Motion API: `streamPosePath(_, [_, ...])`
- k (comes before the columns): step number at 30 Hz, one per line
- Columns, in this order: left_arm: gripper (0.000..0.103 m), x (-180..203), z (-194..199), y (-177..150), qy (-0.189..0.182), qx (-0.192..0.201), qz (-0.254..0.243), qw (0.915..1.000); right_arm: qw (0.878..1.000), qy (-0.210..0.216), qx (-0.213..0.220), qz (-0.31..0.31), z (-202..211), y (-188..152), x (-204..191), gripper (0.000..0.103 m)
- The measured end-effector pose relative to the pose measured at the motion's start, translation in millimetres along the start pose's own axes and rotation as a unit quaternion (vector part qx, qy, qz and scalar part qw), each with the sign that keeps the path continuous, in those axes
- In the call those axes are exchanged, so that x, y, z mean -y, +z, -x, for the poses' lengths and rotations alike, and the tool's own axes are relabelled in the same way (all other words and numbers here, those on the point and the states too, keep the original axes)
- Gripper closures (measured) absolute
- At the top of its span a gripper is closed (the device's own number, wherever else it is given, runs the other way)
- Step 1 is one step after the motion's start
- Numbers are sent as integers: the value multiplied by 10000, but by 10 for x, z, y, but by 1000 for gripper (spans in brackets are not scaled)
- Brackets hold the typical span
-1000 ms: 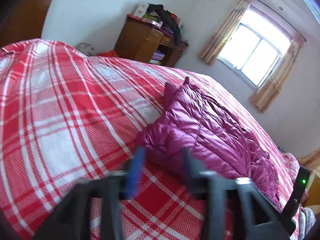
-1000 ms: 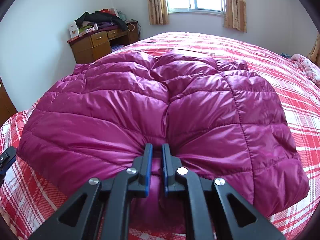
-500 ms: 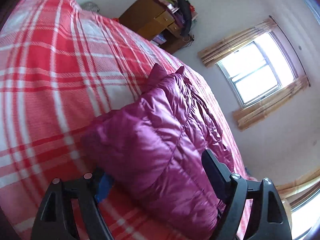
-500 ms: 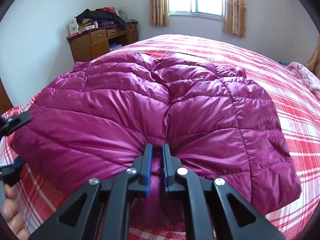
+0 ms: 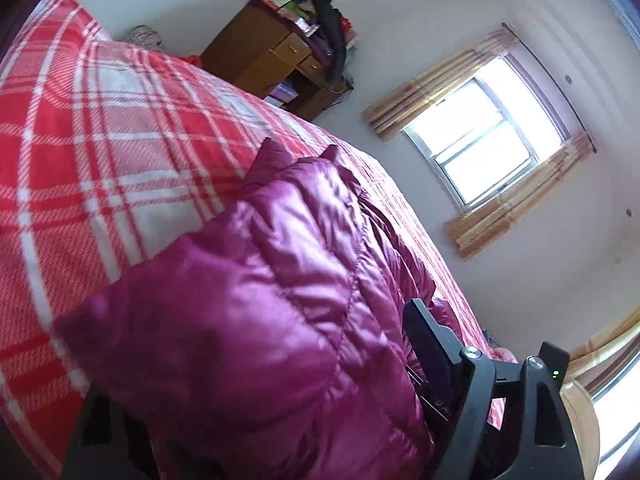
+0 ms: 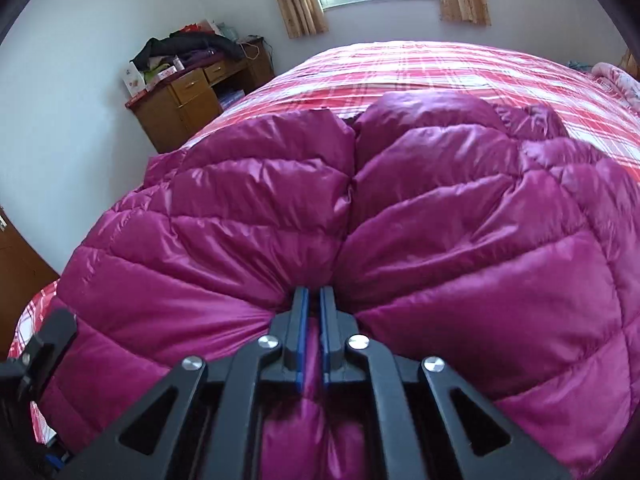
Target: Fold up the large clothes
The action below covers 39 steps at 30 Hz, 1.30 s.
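**Both grippers on the puffy jacket**

A shiny magenta quilted down jacket lies bunched on the bed's red-and-white plaid bedspread. The right gripper is clamped tight on a pinch of its near edge, fabric gathering into puckers there. The left gripper stands spread wide around the jacket's side corner, its one visible finger against the padding.

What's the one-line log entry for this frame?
phase: fold underway | right gripper: shut on magenta down jacket edge | left gripper: open, straddling jacket corner | surface: red plaid bed
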<state>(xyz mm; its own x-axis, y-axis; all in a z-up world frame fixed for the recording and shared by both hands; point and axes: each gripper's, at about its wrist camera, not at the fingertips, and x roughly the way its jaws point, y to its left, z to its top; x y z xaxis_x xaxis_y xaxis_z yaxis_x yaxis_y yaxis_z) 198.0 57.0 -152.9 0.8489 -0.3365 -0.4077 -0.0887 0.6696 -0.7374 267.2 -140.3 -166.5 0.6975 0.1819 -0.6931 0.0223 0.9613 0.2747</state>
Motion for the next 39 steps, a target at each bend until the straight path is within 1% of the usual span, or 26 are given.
streamPosePath(2, [21,76,-113,28,-91,-135,-212,9996,9996,198,-60,-215,-21,12,78,98])
streamPosePath(3, [27,105,-153,49,-194,-219,-274,9992,9992,276,-70,-280,-27,13,107,98])
streamPosePath(4, [35,118,-168,73,-333,-280,-277,9987,9989,327,-86,-329,-31,18,129,98])
streamPosePath(5, [57,131,-180,102,-515,-348,-262,9977,9987,349,-100,-355,-45,24,132,99])
streamPosePath(6, [69,156,-167,134,-680,-424,-279,9964,9985,363,-114,-384,-44,25,150,99])
streamPosePath(9, [84,233,-78,195,-908,-529,-594,9927,9957,532,-216,-725,-39,5,213,99])
streamPosePath(11, [86,271,44,224,-1019,-544,-755,9904,9926,687,-301,-953,-11,-46,218,99])
streamPosePath(15, [86,377,302,377,-1028,-522,-1217,9858,9865,1007,-537,-1178,59,-211,57,99])
streamPosePath(17, [86,449,460,475,-935,-478,-1565,9821,9795,1321,-707,-1348,81,-317,-83,99])
streamPosePath(19, [86,517,629,553,-835,-376,-1942,9767,9673,1801,-920,-1533,59,-430,-255,99])
streamPosePath(20, [86,557,727,581,-765,-337,-2174,9725,9573,2134,-1085,-1622,31,-496,-370,99])
streamPosePath(21, [86,610,830,598,-637,-289,-2488,9660,9482,2414,-1226,-1662,12,-554,-480,99])
streamPosePath(22, [86,626,875,591,-516,-257,-2694,9613,9370,2731,-1393,-1674,-14,-607,-610,99])
streamPosePath(23, [86,653,926,584,-389,-220,-2902,9559,9300,2919,-1487,-1666,-29,-636,-682,99])
streamPosePath(24, [86,685,983,571,-283,-187,-3116,9496,9272,3023,-1525,-1605,-27,-648,-738,99])
streamPosePath(26, [86,698,1033,531,-254,-155,-3292,9438,9345,2962,-1462,-1330,45,-614,-759,97])
streamPosePath(27, [86,718,1009,524,-272,-152,-3356,9415,9347,3003,-1453,-1230,99,-590,-729,93])
streamPosePath(28, [86,744,1013,494,-283,-147,-3453,9380,9343,3043,-1436,-1177,160,-573,-676,93])
streamPosePath(30, [86,859,949,423,-244,-127,-3788,9251,9395,2994,-1223,-1131,362,-545,-487,93])
streamPosePath(32, [86,955,937,292,-260,-138,-4098,9117,9495,2814,-878,-1073,622,-517,-224,93])
streamPosePath(33, [86,1040,919,183,-291,-161,-4326,9010,9545,2684,-706,-1089,752,-513,-63,93])
streamPosePath(34, [86,1082,887,124,-304,-180,-4483,8932,9591,2535,-533,-1146,882,-518,124,93])
streamPosePath(35, [86,1151,856,7,-304,-215,-4712,8812,9624,2409,-403,-1191,971,-517,274,93])
streamPosePath(37, [86,1247,789,-198,-284,-299,-5097,8593,9729,1952,-162,-1227,1166,-545,596,93])
streamPosePath(39, [86,1315,677,-390,-266,-444,-5441,8374,9765,1660,0,-1376,1284,-576,869,93])
